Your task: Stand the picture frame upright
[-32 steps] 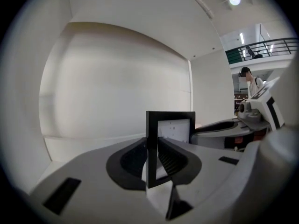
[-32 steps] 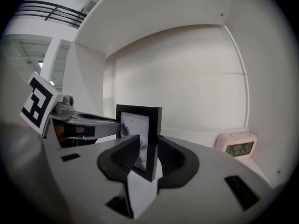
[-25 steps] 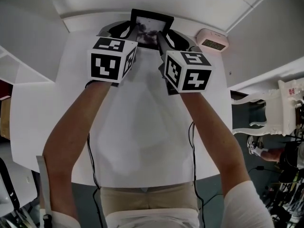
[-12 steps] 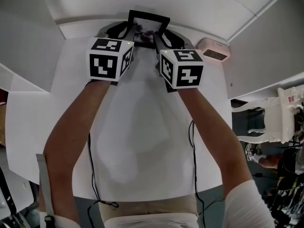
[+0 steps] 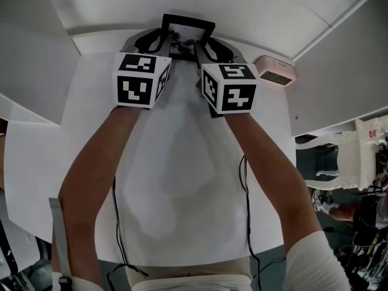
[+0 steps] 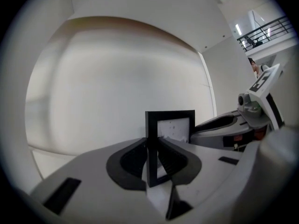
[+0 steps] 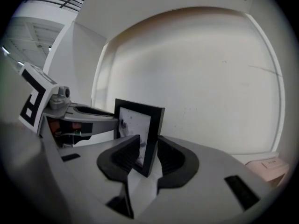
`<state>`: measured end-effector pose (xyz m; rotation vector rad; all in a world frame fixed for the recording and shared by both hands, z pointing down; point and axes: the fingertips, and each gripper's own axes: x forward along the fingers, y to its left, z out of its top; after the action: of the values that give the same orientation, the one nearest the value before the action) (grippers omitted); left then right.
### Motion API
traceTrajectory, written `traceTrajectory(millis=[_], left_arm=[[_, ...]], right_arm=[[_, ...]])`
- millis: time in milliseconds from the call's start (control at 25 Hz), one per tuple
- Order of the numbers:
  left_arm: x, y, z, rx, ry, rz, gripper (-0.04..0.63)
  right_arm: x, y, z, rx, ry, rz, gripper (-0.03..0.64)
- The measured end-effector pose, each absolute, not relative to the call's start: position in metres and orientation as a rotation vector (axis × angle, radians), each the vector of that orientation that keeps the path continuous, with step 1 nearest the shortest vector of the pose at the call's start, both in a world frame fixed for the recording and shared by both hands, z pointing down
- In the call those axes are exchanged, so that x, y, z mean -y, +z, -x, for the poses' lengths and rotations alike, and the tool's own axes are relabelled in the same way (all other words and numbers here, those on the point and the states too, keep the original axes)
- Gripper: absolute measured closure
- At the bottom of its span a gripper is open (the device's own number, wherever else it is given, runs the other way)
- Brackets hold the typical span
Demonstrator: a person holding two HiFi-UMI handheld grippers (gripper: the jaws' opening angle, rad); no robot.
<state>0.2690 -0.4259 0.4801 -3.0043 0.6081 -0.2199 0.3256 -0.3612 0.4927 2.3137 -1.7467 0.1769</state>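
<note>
clamping fingers [image 6: 127,163] on both side rails, left gripper [image 6: 152,161] and right gripper [image 7: 148,157] hold the picture frame [image 6: 170,127] vertical for even setdown.

Look at that black rectangular picture frame [image 5: 188,22], matt border all round. The white table [image 5: 182,162] is smooth and matt. The left gripper [image 6: 152,146] and right gripper [image 7: 148,146] are dull grey plastic with dark matt pads.

Black picture frame [image 5: 185,35]; white worktop [image 5: 182,162]; pale pink clock [image 5: 277,70]; black-and-white square markers on left gripper [image 6: 152,158] and right gripper [image 7: 148,157].
</note>
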Motion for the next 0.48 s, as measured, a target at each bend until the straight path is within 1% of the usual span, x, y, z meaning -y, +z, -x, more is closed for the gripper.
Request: traceTrajectory(millis=[480], left_arm=[[0.4316, 0.4849, -0.2719, -0.658, -0.193, 3.029, 0.512]], right_arm=[[0.3668, 0.4941, -0.3277, 1.749, 0.188, -2.302, 0.480]])
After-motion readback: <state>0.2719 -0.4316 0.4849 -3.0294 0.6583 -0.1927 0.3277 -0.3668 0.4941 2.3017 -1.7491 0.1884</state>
